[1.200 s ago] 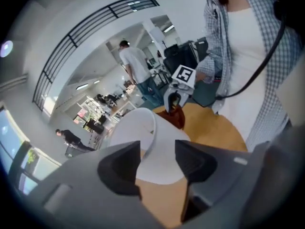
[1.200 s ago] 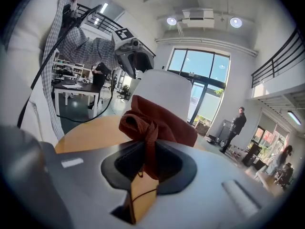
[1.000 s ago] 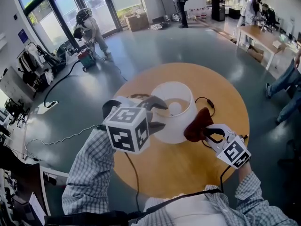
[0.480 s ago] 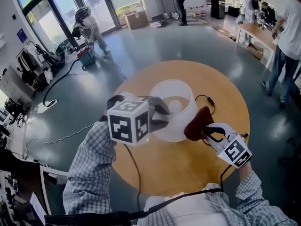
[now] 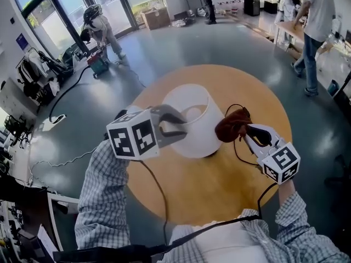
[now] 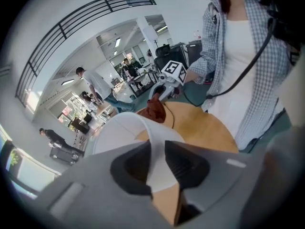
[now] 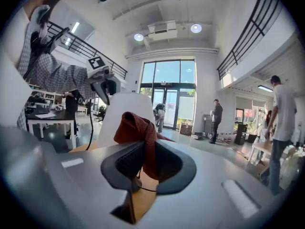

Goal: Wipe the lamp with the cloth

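A white lampshade (image 5: 189,119) stands tilted on the round wooden table (image 5: 219,185). My left gripper (image 5: 178,127) has just closed on the shade's near rim, with the thin white wall (image 6: 157,171) between its pads. A dark red cloth (image 5: 231,124) is bunched in my right gripper (image 5: 249,131), which is shut on it. The cloth sits right beside the shade's right side; I cannot tell whether they touch. In the right gripper view the cloth (image 7: 138,128) hangs between the jaws with the shade (image 7: 126,104) behind it.
A black lamp cord (image 5: 237,147) loops over the table on the right of the shade. One person stands by a desk at the far right (image 5: 312,15), and another bends over at the far left by the glass doors (image 5: 98,23).
The left gripper's jaws went from wide open to shut on the shade's rim, and the shade tilted. The right gripper rose with the cloth and came nearer the shade's right side.
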